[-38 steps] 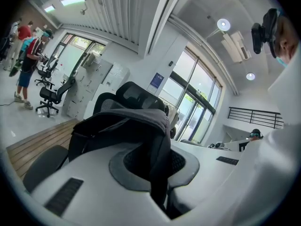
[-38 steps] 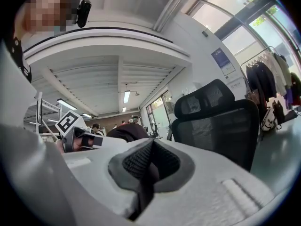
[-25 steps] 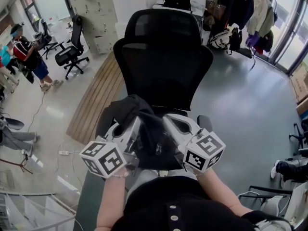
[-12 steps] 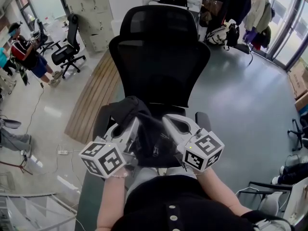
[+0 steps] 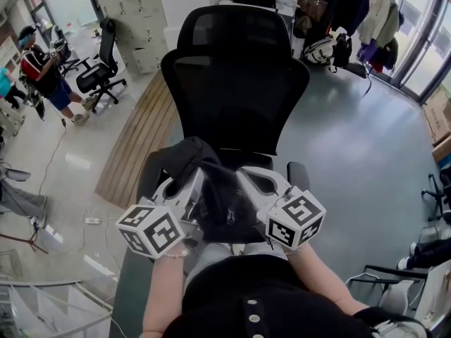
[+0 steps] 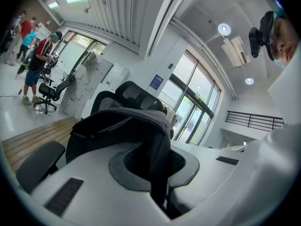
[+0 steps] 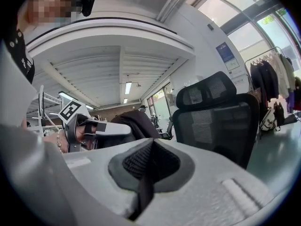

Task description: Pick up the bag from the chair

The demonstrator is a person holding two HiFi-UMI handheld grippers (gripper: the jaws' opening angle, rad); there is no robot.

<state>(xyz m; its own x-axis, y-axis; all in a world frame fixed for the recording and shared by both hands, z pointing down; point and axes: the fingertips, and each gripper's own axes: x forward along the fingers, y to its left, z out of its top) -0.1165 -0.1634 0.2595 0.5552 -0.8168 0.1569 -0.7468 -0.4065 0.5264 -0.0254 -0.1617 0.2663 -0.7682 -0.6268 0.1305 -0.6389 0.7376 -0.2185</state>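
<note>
Left gripper point(image 5: 192, 186): nearly shut, pinching soft black bag point(image 5: 194, 157) fabric. Right gripper point(image 5: 248, 183): shut on thin flat black strap point(image 7: 146, 173). Bag bunched and slumped between both grippers, black mesh-backed chair point(image 5: 236, 83) just beyond tips. Smooth white jaw shells, dark textured pads.

chair point(image 5: 236, 97) seat mostly hidden, bag point(image 5: 208, 178) base — unseen

Loads of daylight from the tall glass windows point(image 6: 197, 95), and it glares off the glossy pale floor point(image 5: 74, 162). Both gripper views are heavy fisheye with dark corners, soft up close. The black fabric bag point(image 5: 201, 162) reads as a detail-less blob.
</note>
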